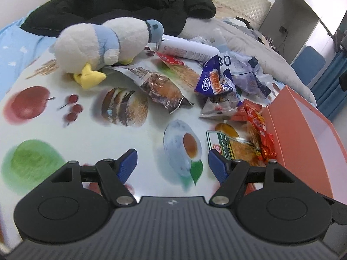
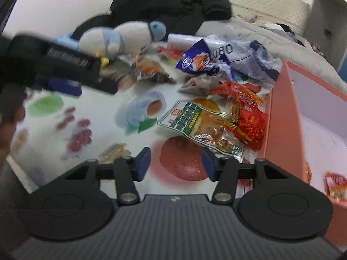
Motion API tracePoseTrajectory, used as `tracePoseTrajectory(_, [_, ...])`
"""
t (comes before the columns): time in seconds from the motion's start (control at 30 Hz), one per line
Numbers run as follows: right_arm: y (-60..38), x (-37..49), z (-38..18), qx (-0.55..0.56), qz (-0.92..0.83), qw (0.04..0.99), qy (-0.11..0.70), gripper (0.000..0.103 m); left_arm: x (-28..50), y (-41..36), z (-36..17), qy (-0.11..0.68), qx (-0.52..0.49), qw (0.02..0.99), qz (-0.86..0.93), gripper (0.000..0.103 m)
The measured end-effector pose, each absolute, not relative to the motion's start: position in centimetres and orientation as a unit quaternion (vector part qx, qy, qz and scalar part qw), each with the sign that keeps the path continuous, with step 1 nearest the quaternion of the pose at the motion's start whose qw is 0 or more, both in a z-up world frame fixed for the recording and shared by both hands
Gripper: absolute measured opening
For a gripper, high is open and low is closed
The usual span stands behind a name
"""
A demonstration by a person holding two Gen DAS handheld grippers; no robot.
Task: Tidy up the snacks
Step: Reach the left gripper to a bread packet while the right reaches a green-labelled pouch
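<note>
Several snack packets lie on a printed tablecloth beside an orange box [image 1: 303, 134] [image 2: 282, 117]. A green-labelled clear packet [image 2: 199, 127] [image 1: 234, 147] and a red packet [image 2: 249, 117] [image 1: 258, 125] lie against the box wall. A blue packet [image 1: 214, 80] [image 2: 199, 62] and a brown foil packet [image 1: 160, 88] [image 2: 149, 67] lie farther back. My left gripper [image 1: 172, 164] is open and empty above the cloth, left of the green packet. My right gripper [image 2: 176, 162] is open and empty, just short of the green packet. The left gripper [image 2: 63, 71] shows blurred in the right wrist view.
A plush duck [image 1: 102, 45] [image 2: 121, 39], a white tube [image 1: 186, 47] and a crumpled blue-white bag [image 1: 245, 71] sit at the back. Black clothing [image 1: 130, 2] and a grey duvet [image 1: 260, 43] lie behind. A red packet [image 2: 335, 184] lies inside the box.
</note>
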State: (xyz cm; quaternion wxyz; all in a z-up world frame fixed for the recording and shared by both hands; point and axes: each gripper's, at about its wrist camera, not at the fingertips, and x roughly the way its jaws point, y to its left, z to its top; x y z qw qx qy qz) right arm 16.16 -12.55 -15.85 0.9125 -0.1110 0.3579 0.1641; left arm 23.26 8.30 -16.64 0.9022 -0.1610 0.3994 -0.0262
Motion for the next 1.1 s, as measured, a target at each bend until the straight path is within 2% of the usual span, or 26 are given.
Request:
tracePoseTrajectory(0.27, [-11.1,19.5,-18.3,-0.180,0.158,0.910,0.339,0.045,28.4,9.0,-18.7,0.384,-0.190,0.903,-0.031,0.075])
tracePoseTrajectory(0.43, [-10.3,21.1,-19.8,-0.219,0.154,0.906,0.328,0.035,31.3,9.4,-19.5,0.371,-0.220,0.902,-0.030,0.073])
tracePoseTrajectory(0.57, [-9.8,21.8,-20.3,-0.225,0.158,0.906,0.323,0.032,33.5,9.4,-20.8,0.371,-0.243,0.896,-0.020,0.058])
tracePoseTrajectory(0.67, [-9.3,21.8,-20.6,-0.235,0.161,0.906,0.312,0.024,34.5,9.6,-21.6,0.375,-0.254,0.892,-0.011,0.042])
tracePoseTrajectory(0.73, [-9.1,21.9,-20.6,-0.232,0.165,0.906,0.313,0.013,34.9,9.8,-22.1,0.382,-0.264,0.885,-0.013,0.026])
tracePoseTrajectory(0.8, [-9.0,21.8,-20.4,-0.231,0.166,0.907,0.310,0.008,34.7,9.9,-22.2,0.381,-0.269,0.884,-0.016,0.017])
tracePoseTrajectory(0.83, [-9.0,21.6,-20.3,-0.230,0.165,0.908,0.309,0.007,34.5,9.8,-22.0,0.380,-0.265,0.886,-0.015,0.014])
tracePoseTrajectory(1.1, [-9.5,19.8,-19.1,-0.226,0.165,0.911,0.304,0.004,30.7,9.9,-20.6,0.376,-0.271,0.886,-0.026,0.008])
